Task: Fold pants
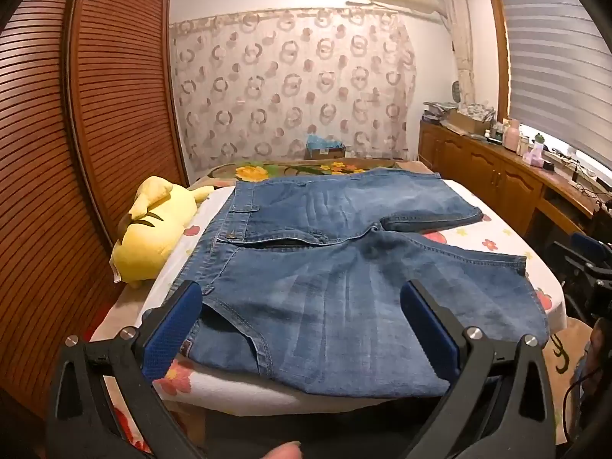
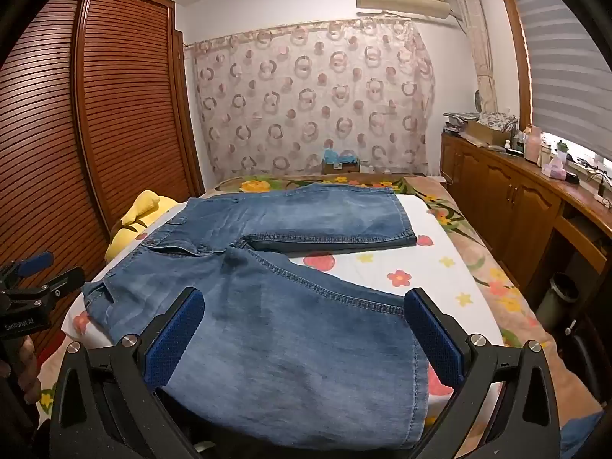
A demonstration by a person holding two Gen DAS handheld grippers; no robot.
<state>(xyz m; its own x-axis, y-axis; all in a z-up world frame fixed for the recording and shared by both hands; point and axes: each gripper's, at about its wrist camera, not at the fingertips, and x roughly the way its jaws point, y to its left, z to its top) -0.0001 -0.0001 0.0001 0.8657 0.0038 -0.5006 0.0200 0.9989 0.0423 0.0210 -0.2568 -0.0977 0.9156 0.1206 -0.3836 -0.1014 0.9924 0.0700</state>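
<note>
Pants: blue jean shorts [image 1: 344,267] lie flat and spread out on the bed [image 1: 497,237], filling the middle of both views. The waist is at the left and the two legs point to the right.
Left tool: the left tool [image 1: 302,329] sits at the bottom of the left view. Its two blue pads are spread wide. Nothing is pinched. The pads hang just over the near part of the shorts by the pocket.
Right tool: the right tool [image 2: 306,332] sits at the bottom of the right view. It is spread wide too and holds nothing. The near leg shows between its pads.
Toy: a yellow plush toy [image 1: 153,225] lies on the bed at the left, just beside the waist.
Wardrobe: a brown slatted wardrobe [image 1: 76,134] fills the left side.
Curtain: a curtain with rings [image 1: 290,91] hangs at the back.
</note>
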